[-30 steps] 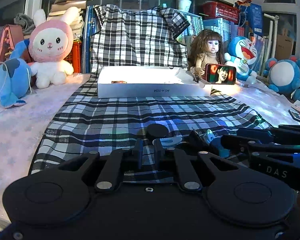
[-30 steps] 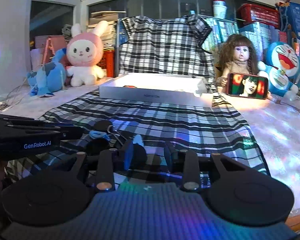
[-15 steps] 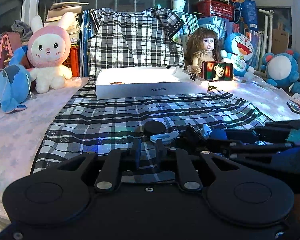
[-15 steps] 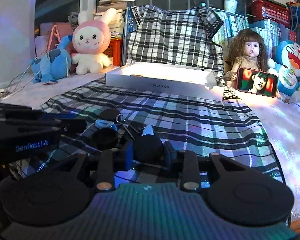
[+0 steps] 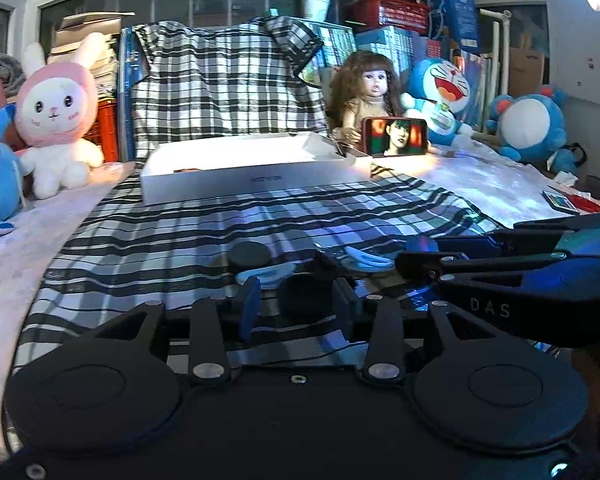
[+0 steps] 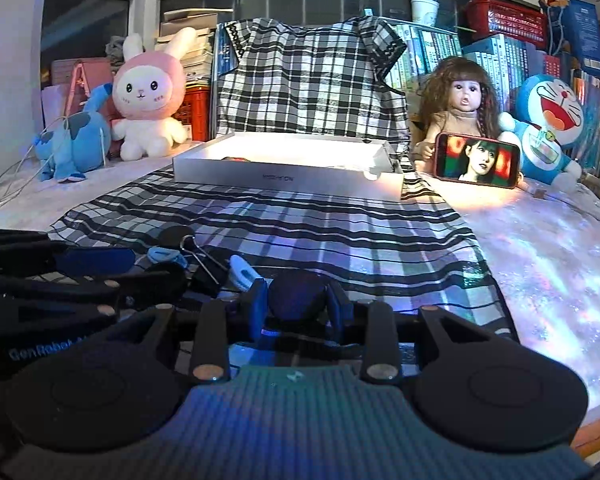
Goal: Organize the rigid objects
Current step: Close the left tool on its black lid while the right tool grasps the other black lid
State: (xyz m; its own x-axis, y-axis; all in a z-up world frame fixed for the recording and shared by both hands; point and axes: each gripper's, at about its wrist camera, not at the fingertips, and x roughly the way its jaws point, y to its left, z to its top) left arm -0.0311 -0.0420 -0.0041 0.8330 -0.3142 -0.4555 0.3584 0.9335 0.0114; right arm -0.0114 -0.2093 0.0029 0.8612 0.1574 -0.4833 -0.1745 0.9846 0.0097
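Opening now, left tool [image 5: 296, 306] straddles a dark, indistinct puck [image 5: 305, 298].

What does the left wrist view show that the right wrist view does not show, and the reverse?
Only the left wrist view: the left gripper, its jaws opening around a dark round piece, a blue plush at far right, and small cards on the table.
Only the right wrist view: the right gripper shut on a dark round cap, and a wire clip.
Both: the white box, pink rabbit, doll, phone and checked cloth.
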